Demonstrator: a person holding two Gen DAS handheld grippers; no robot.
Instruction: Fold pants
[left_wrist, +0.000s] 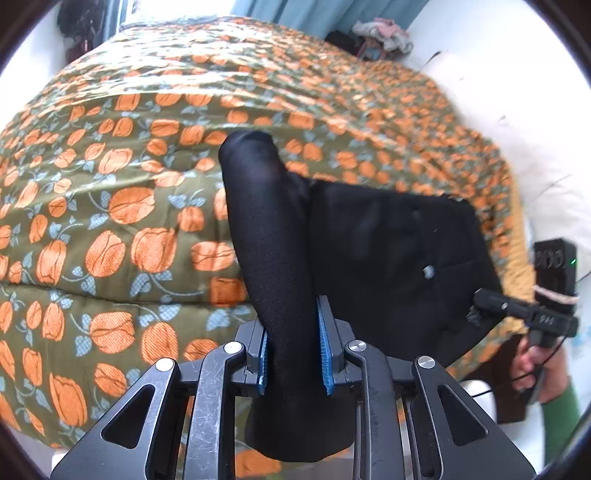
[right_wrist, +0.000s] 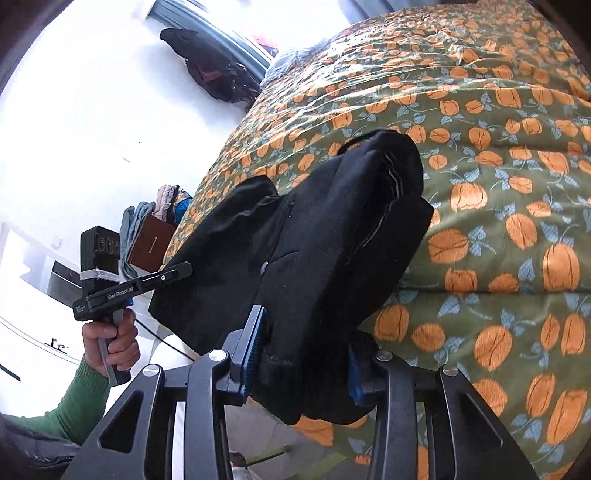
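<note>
The black pants (left_wrist: 388, 258) hang stretched between my two grippers above the bed. My left gripper (left_wrist: 293, 354) is shut on a bunched end of the pants, a black fold rising between its blue pads. My right gripper (right_wrist: 299, 365) is shut on the other thick folded end of the pants (right_wrist: 332, 240). The right gripper also shows at the right edge of the left wrist view (left_wrist: 480, 297), its tip against the cloth. The left gripper shows in the right wrist view (right_wrist: 186, 269), at the pants' left edge.
A quilt (left_wrist: 110, 221) with orange flowers on olive green covers the bed under the pants. A heap of clothes (left_wrist: 384, 35) lies past the far edge. A brown box (right_wrist: 149, 247) and more clothes stand beside the bed. The floor around is white.
</note>
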